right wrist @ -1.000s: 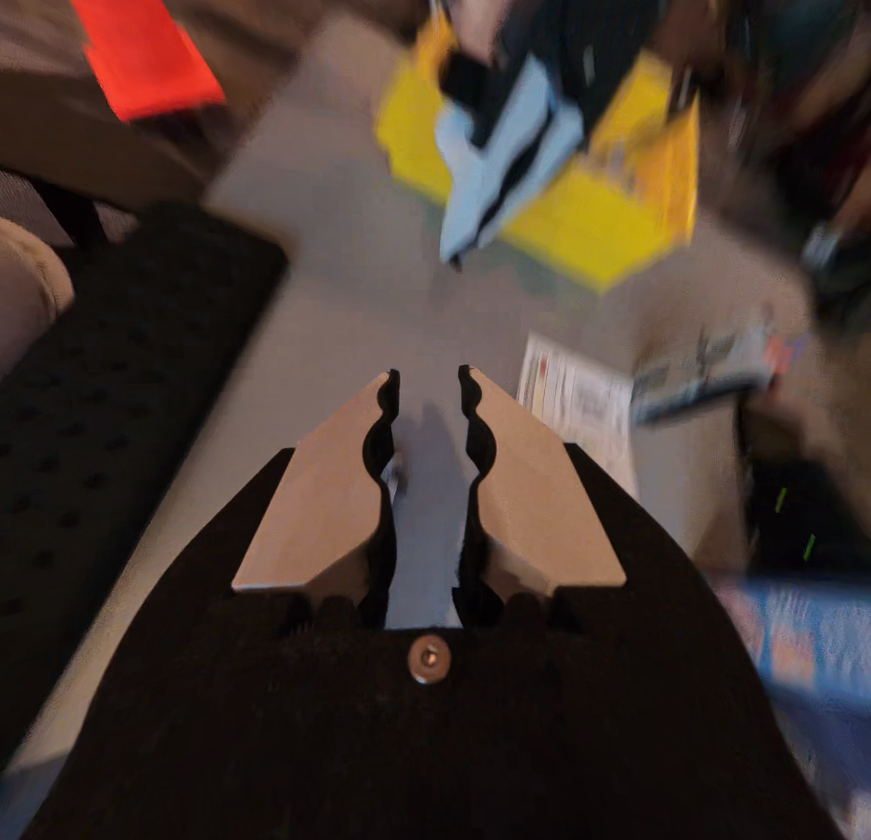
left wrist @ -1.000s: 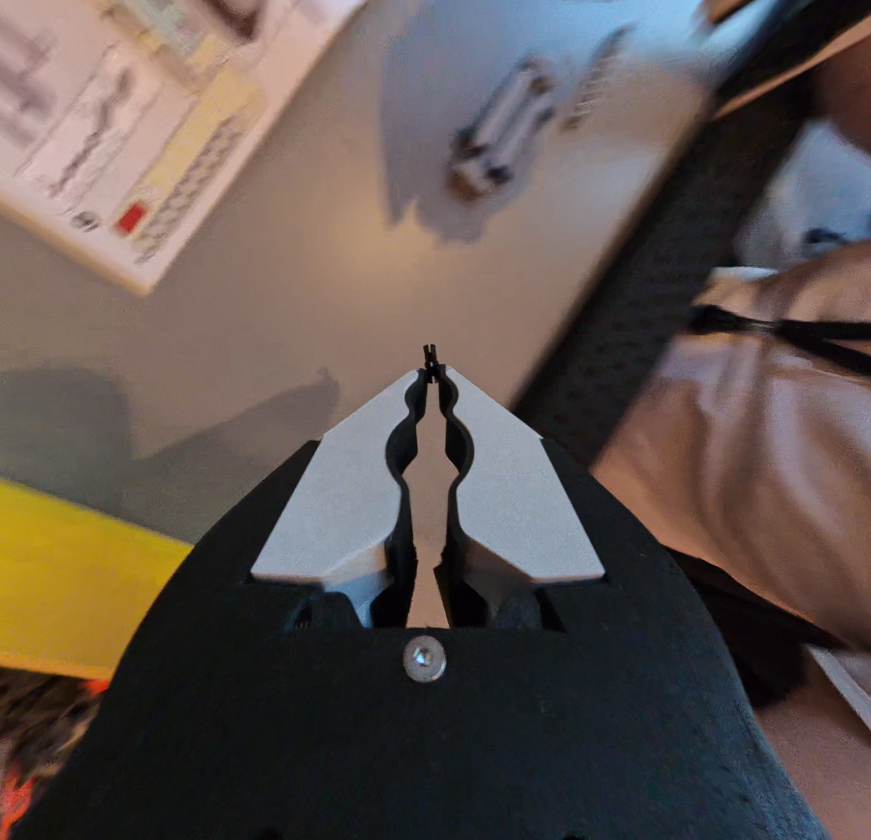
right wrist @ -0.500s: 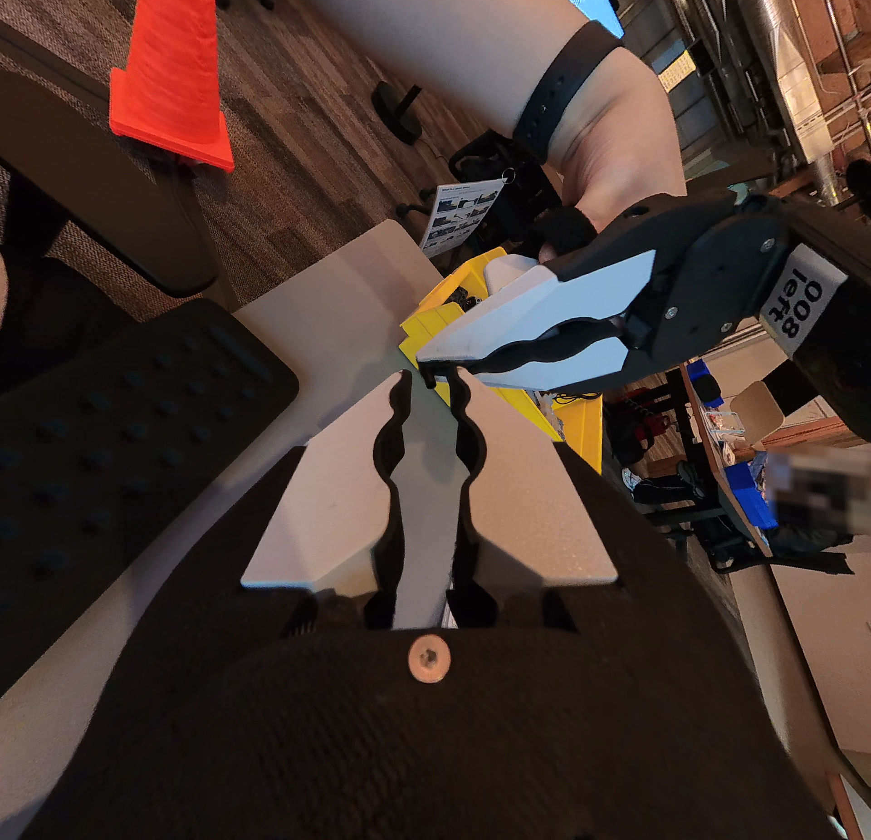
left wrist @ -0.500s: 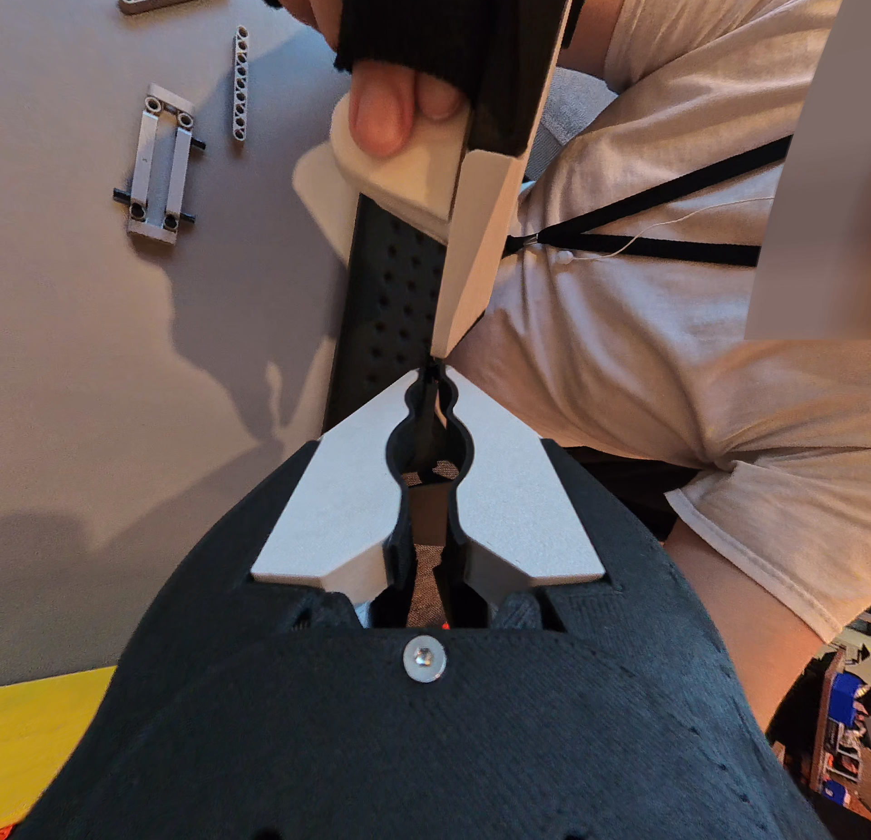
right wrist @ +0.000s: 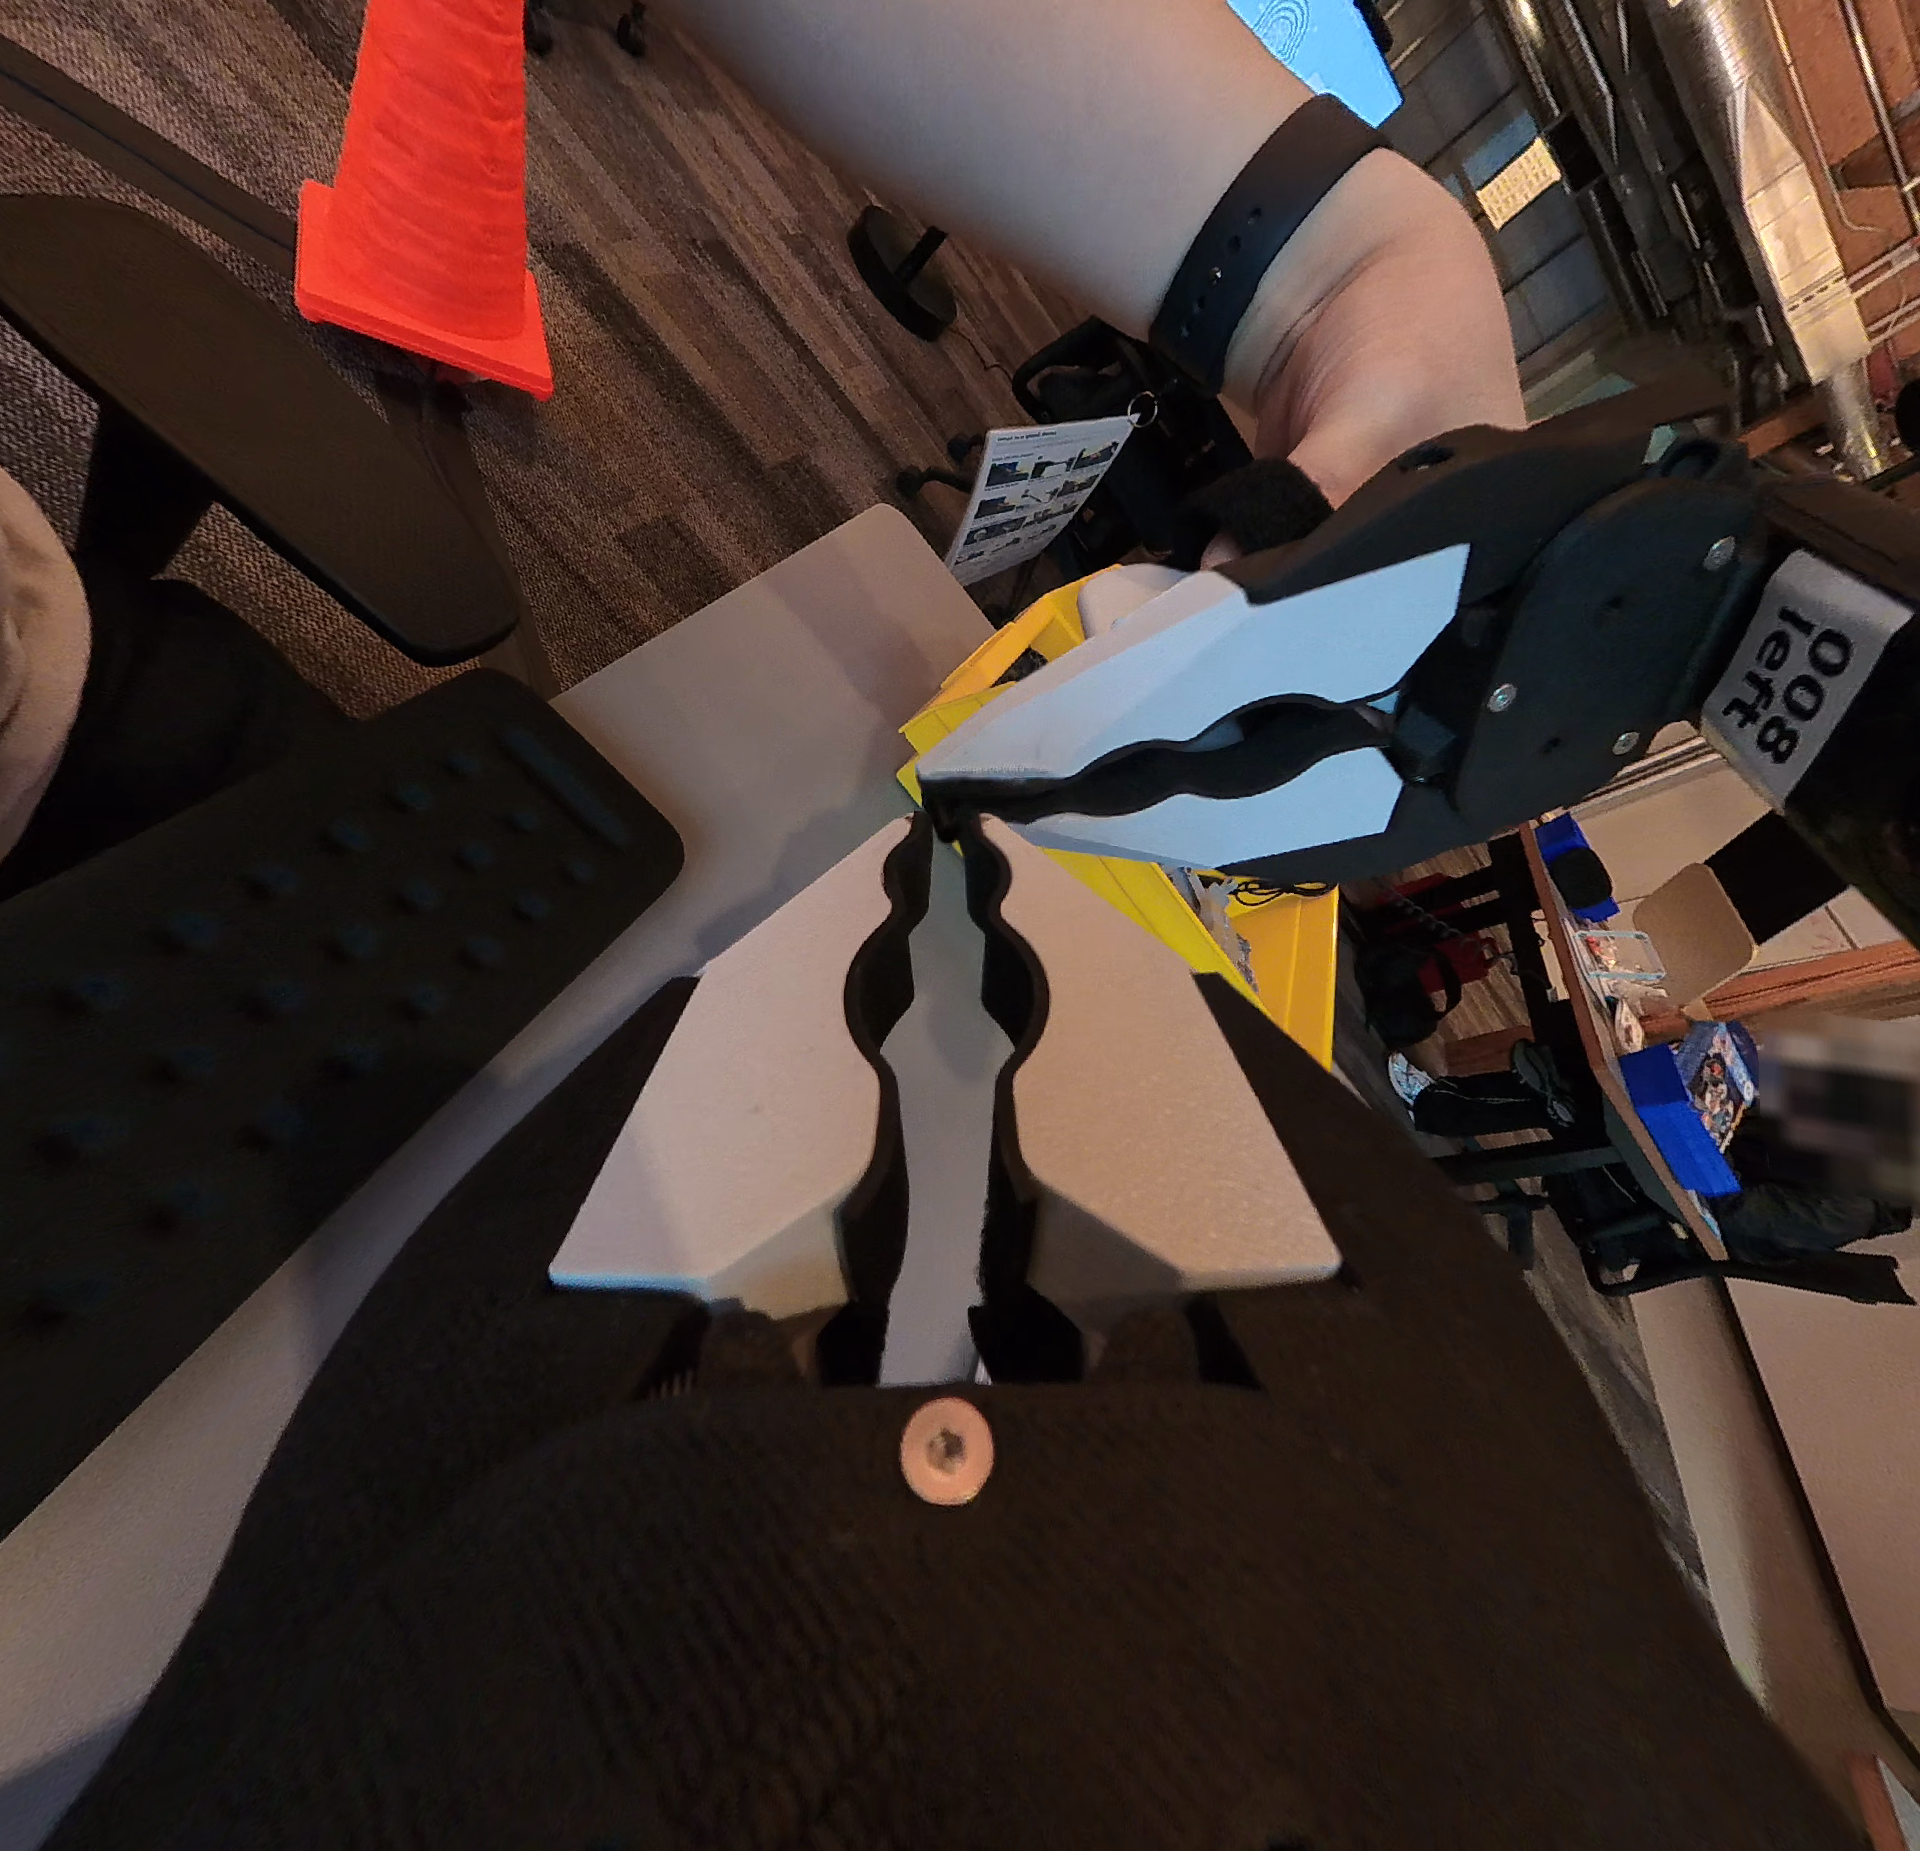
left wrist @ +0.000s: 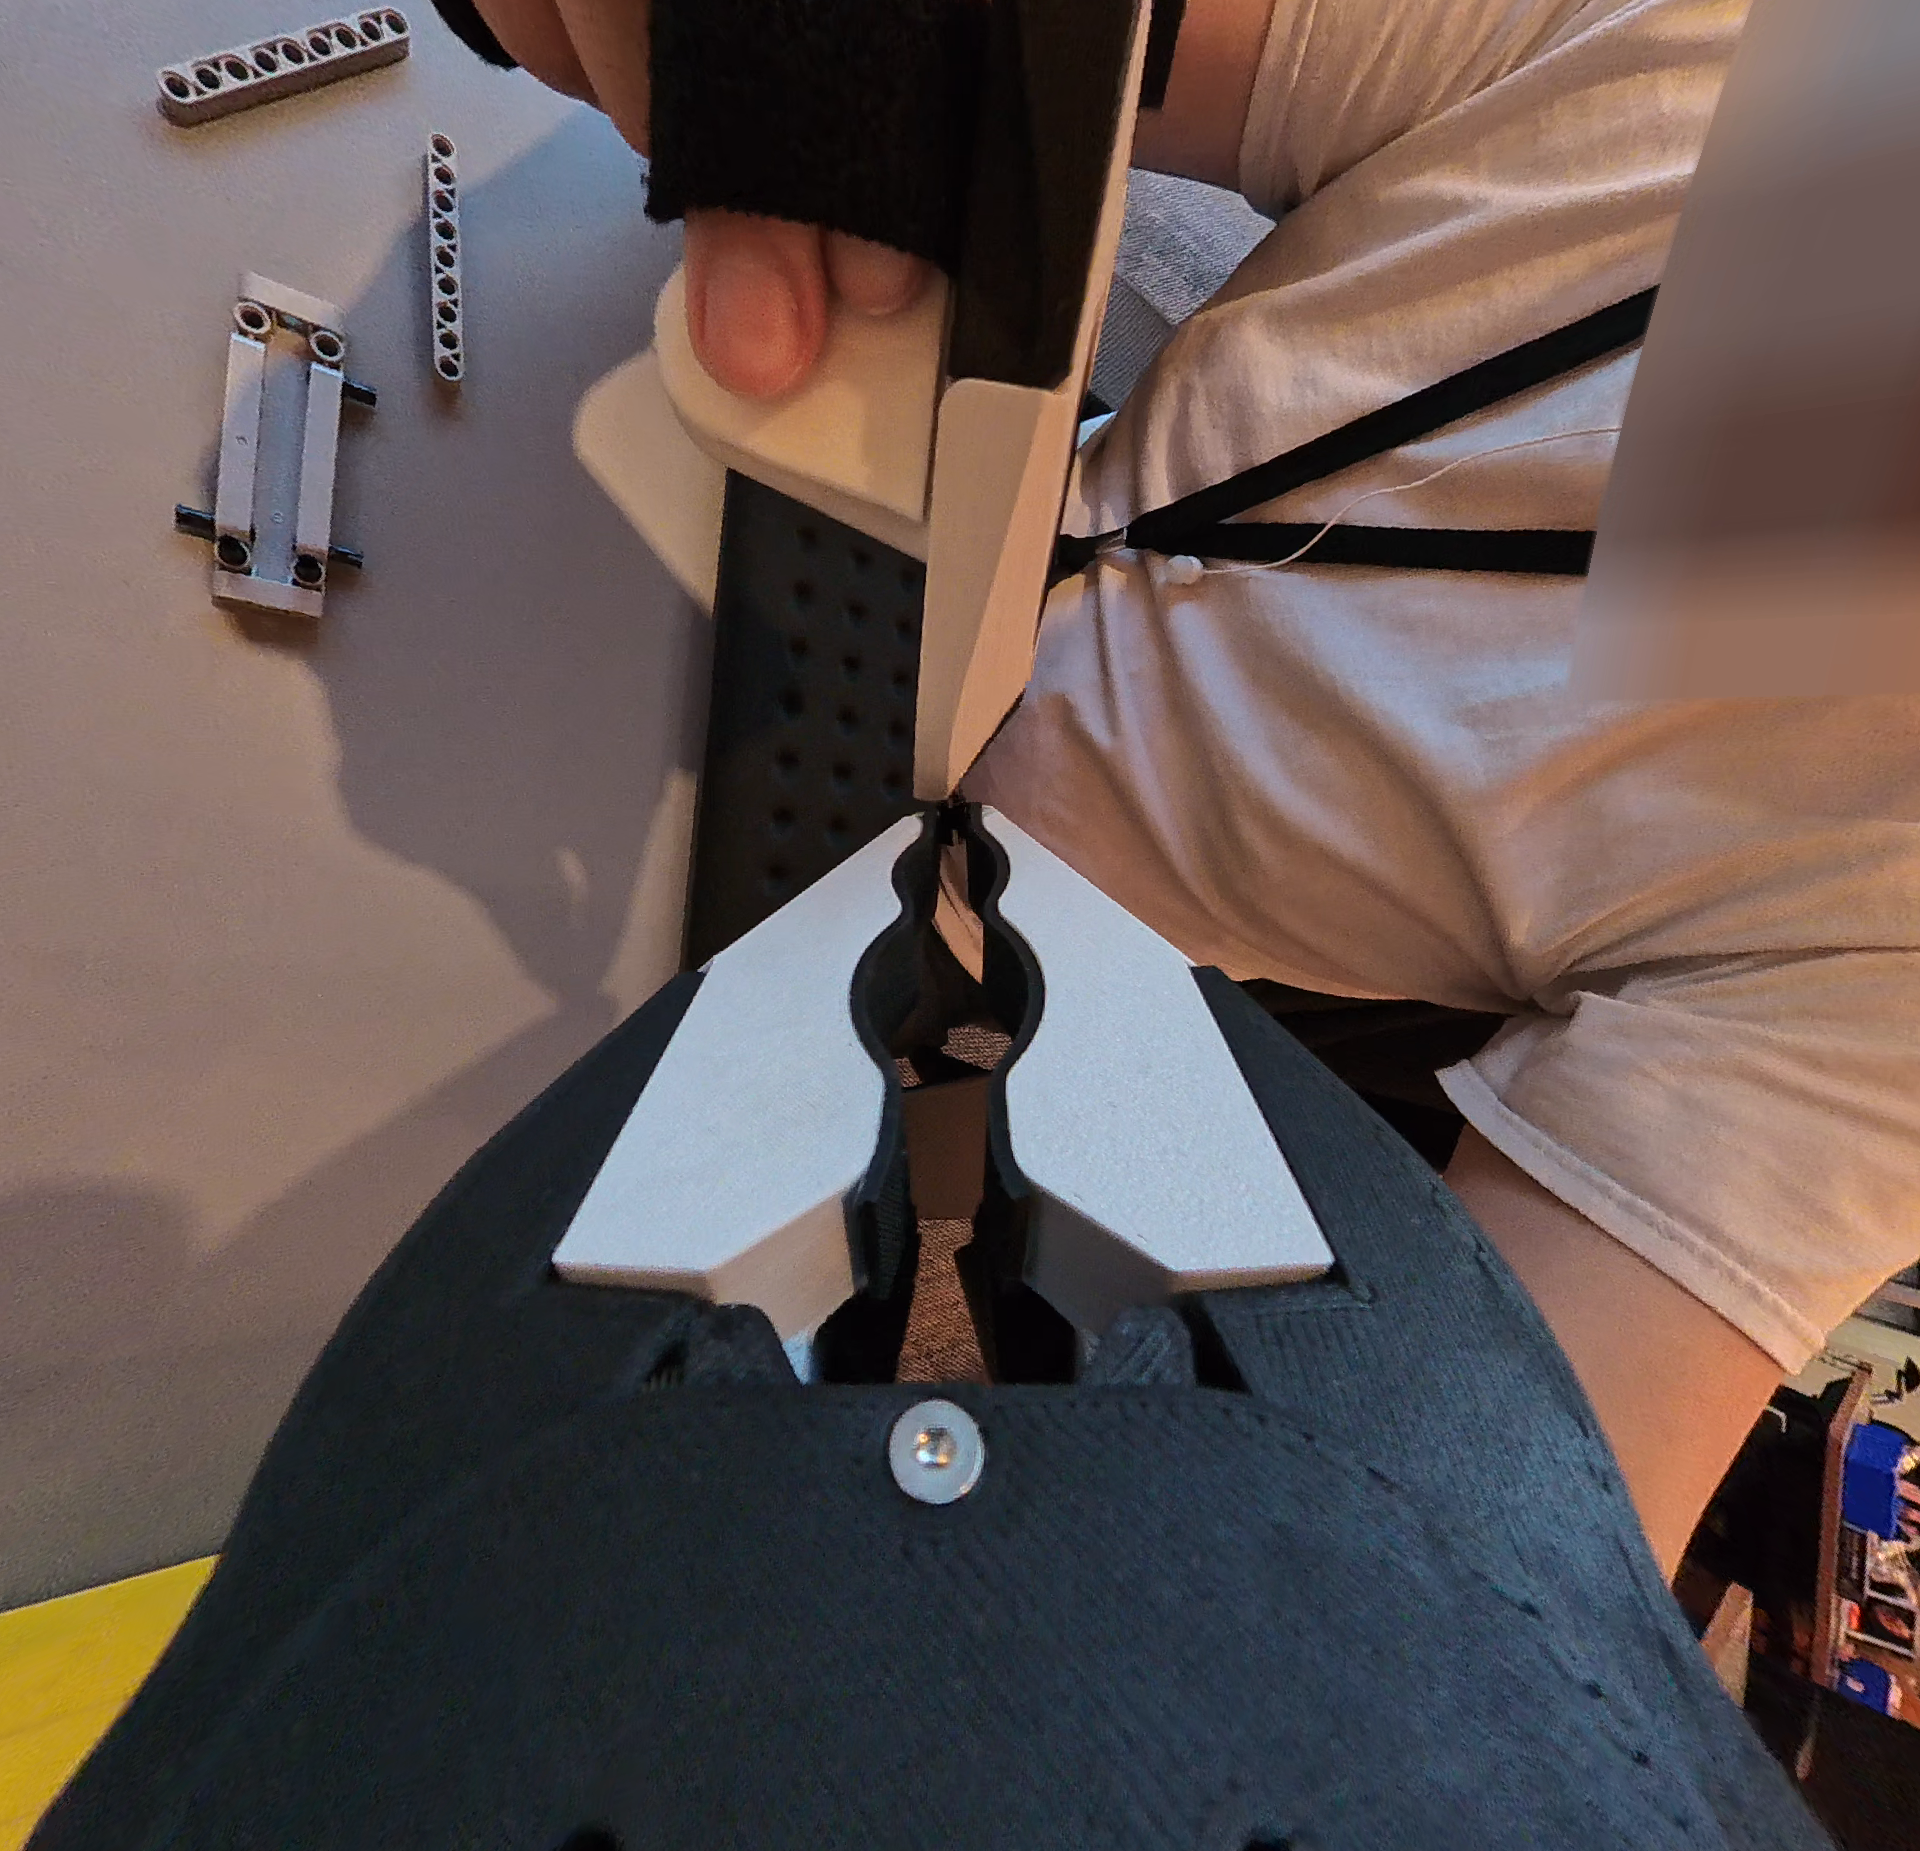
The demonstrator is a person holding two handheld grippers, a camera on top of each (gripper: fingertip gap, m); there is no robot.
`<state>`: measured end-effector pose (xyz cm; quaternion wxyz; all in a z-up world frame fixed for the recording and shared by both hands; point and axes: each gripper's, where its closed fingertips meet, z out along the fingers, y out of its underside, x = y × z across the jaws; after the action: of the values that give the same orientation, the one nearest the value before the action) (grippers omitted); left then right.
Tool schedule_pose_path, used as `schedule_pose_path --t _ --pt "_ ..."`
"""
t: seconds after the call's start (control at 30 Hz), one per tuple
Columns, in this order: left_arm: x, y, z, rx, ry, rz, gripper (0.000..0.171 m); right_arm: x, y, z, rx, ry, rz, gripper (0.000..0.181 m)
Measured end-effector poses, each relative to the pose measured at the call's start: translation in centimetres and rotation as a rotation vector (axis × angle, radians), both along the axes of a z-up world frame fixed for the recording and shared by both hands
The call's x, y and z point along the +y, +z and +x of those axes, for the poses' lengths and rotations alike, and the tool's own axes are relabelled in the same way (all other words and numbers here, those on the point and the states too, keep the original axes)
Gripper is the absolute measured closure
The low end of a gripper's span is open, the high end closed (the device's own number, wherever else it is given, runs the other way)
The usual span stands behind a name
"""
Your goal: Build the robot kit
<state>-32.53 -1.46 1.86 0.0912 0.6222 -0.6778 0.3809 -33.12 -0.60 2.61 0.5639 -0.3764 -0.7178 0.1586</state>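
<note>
My left gripper (left wrist: 948, 820) is shut on a small black pin (left wrist: 948, 812) that sticks out of its fingertips, held in the air near the person's white shirt (left wrist: 1351, 762). My right gripper (left wrist: 943, 785) comes down from above, seen edge-on, and its tips meet the same pin. In the right wrist view my right gripper (right wrist: 940, 833) has its jaws narrowed around the pin (right wrist: 943, 822). The left gripper (right wrist: 935, 799) reaches in from the right with its tips closed on the pin too.
On the grey table (left wrist: 208, 866) lie two loose grey holed beams (left wrist: 281, 66) (left wrist: 445, 258) and a beam assembly with black pins (left wrist: 275, 451). A black perforated pad (left wrist: 821, 679) lies at the table edge. A yellow bin (right wrist: 1278, 960) stands beyond, and an orange cone (right wrist: 426, 170) on the floor. The grippers are tip to tip, or close to it.
Both grippers swung together tip to tip. The right jaws narrowed from wide open onto the pin. The left gripper stayed shut on the pin throughout.
</note>
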Motion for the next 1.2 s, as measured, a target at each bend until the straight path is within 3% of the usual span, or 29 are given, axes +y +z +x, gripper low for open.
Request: schedule_pose_path --t 1.2 --pt "-0.8 0.8 -0.1 -0.033 -0.034 -0.031 0.169 -1.0 0.9 -0.3 0.020 0.034 -0.006 0.177"
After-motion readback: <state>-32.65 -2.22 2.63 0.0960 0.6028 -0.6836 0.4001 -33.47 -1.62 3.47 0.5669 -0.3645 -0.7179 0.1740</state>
